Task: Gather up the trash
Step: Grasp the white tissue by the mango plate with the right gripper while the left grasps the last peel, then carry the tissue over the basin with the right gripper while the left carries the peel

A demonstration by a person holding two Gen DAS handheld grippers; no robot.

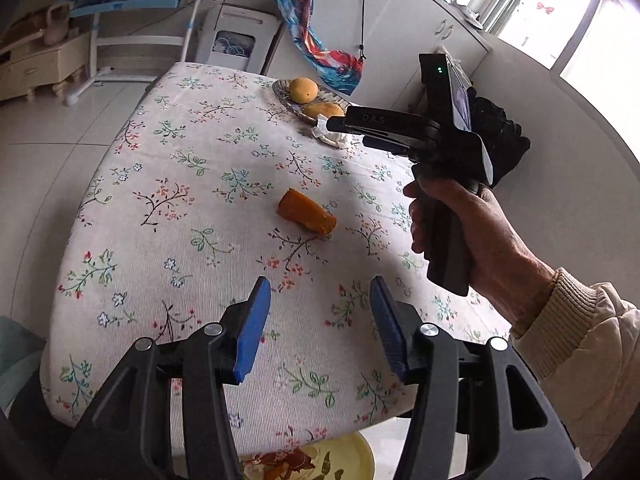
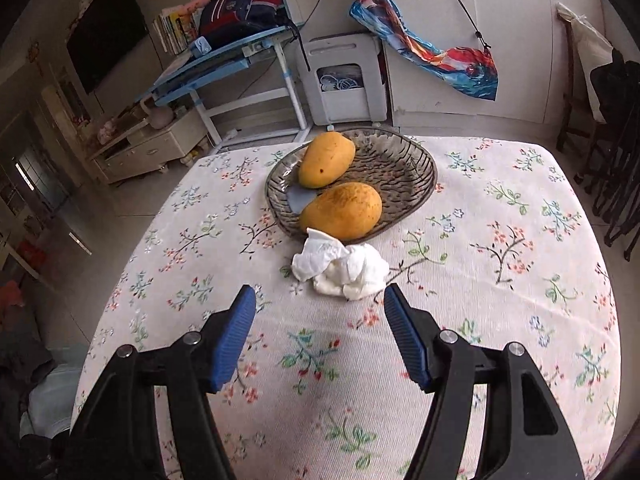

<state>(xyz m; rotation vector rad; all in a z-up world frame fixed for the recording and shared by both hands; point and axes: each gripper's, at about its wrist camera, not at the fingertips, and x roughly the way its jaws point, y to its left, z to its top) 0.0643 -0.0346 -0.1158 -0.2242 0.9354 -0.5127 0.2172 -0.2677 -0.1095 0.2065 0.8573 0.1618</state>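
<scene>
Covering the table is a ribbed cloth (image 1: 200,208) printed with small flowers. A crumpled white tissue (image 2: 340,266) lies on it, touching the rim of a ridged glass dish (image 2: 408,168) that holds two smooth yellow mangoes (image 2: 342,210). An orange peel (image 1: 307,213), curled and wedge-shaped, lies mid-table. The left gripper (image 1: 320,292) and right gripper (image 2: 320,300) have ribbed blue pads, spread apart and empty.

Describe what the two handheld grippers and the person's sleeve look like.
Both the left gripper and right gripper have black angular arms with silver pivot bolts and ribbed blue pads. From the left view, the right gripper's body is black with a green light. The sleeve is cream, quilted, with a ribbed knit cuff.
</scene>
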